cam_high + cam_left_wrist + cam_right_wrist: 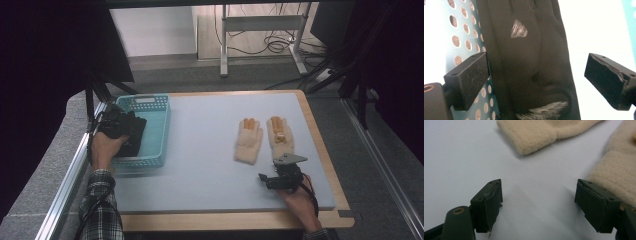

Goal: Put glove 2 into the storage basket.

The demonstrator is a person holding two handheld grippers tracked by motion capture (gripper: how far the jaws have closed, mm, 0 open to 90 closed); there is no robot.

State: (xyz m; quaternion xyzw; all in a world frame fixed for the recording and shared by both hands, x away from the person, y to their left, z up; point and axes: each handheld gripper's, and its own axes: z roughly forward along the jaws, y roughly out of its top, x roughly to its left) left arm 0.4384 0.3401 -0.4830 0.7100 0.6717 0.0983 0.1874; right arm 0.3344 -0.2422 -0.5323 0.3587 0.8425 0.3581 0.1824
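Observation:
A black glove [138,139] with a small silver logo lies in the teal perforated basket [155,107] at the table's left. My left gripper [127,129] hangs over it, and in the left gripper view the black glove [529,62] lies between the spread jaws of the left gripper [537,77], the right one well clear of it. Two cream gloves [249,140] [280,137] with orange fingertips lie side by side on the right of the mat. My right gripper [281,169] rests just before their cuffs, open and holding nothing. In the right gripper view the cuffs [536,135] [616,175] lie beyond the right gripper [539,197].
A pale grey mat [200,150] covers the wooden table [225,220]. The basket's holed wall [466,37] stands close by the left jaw. A metal rail [65,190] runs along the table's left side, and a desk frame with cables [260,30] stands beyond the far edge.

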